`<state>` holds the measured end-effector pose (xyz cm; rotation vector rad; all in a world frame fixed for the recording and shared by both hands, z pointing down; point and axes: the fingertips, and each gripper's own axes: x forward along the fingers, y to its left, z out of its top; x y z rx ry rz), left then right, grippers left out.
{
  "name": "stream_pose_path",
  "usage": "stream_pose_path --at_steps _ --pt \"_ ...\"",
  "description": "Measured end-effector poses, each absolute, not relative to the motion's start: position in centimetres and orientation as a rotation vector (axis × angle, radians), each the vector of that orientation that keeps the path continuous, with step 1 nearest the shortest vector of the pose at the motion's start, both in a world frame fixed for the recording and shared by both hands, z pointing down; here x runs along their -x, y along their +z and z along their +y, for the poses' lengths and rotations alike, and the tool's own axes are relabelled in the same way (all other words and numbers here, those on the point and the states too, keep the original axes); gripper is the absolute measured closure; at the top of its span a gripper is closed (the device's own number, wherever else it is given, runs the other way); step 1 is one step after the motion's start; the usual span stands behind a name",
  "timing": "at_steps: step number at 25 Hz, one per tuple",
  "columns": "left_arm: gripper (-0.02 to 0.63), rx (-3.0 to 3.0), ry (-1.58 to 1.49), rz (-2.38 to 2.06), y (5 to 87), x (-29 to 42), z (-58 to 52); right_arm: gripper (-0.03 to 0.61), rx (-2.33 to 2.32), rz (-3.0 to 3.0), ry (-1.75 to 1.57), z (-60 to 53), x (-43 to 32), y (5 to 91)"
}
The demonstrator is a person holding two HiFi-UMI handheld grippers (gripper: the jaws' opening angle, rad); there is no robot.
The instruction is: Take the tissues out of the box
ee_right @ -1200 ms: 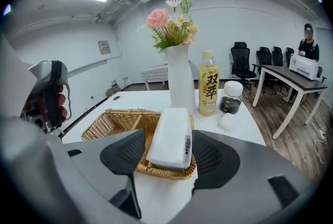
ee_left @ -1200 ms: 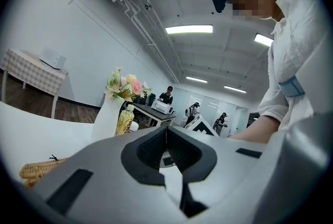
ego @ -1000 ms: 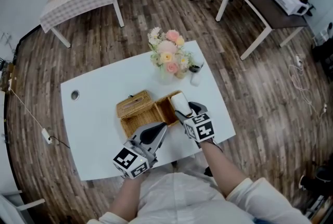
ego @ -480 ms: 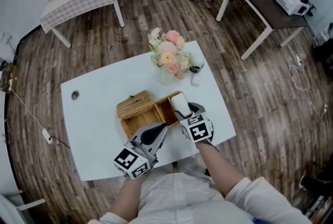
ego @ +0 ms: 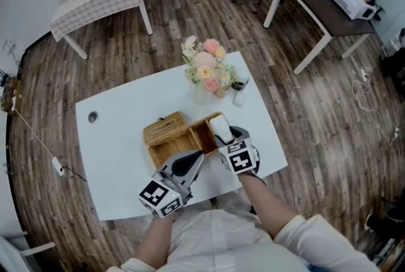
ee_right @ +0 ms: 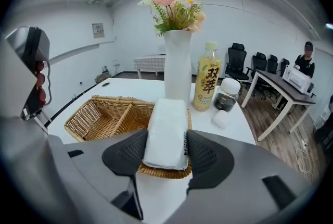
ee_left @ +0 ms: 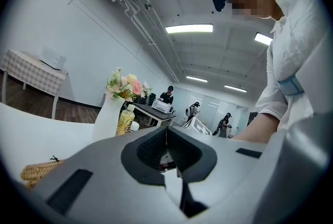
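A white tissue pack (ego: 219, 125) lies lengthwise on the right end of an open wicker box (ego: 166, 152). In the right gripper view the pack (ee_right: 167, 132) sits between my right gripper's (ee_right: 166, 140) two pads, which touch its long sides. Those jaws have just been closing onto the pack. From the head view, the right gripper (ego: 224, 138) points down at the box's right end. My left gripper (ego: 195, 156) rests at the box's near edge, shut and holding nothing. Its jaws meet in the left gripper view (ee_left: 166, 133).
Behind the box (ee_right: 99, 113) stand a white vase of flowers (ee_right: 177, 69), a yellow drink bottle (ee_right: 207, 78), a dark jar (ee_right: 227, 95) and a small white lid (ee_right: 219, 120). The white table's (ego: 114, 138) front edge is close under my arms.
The right gripper has rolled a little over the tissue pack without shifting its place. The left gripper and the box have kept still.
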<state>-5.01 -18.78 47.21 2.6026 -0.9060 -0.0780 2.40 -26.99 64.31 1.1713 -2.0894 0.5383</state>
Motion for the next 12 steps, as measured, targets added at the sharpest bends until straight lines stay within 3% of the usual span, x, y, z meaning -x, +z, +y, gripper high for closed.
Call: stream_pose_path --at_steps 12 --pt "0.611 -2.618 -0.087 -0.914 46.67 5.31 -18.98 0.331 -1.171 -2.071 0.555 -27.1 -2.56 64.51"
